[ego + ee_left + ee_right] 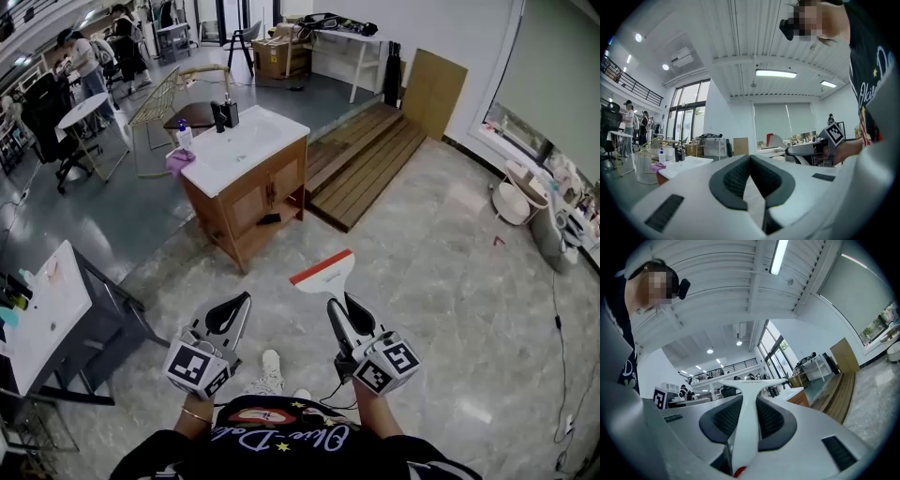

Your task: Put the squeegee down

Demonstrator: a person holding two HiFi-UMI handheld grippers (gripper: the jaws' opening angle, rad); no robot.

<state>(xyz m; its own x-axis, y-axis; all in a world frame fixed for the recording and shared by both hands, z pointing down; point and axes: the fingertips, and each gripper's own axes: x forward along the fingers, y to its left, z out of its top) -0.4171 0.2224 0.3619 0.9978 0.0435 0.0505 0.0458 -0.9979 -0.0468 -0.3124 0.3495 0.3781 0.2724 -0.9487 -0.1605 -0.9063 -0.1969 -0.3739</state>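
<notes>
The squeegee (324,271) is held above the pale stone floor (450,309). Its white handle runs from near to far, and its red-edged blade lies crosswise at the far end, towards the wooden sink cabinet (251,202). The right gripper (339,302) has its jaws clamped on the handle from both sides. Just to its left, the left gripper (246,298) points the same way, its jaws together at the tips with nothing between them.

The squeegee (323,271) is white with a red strip along its blade. Its handle is pinched between the right gripper's (339,306) pads, blade end poking forward, roughly level, up above the marble floor (441,281).
</notes>
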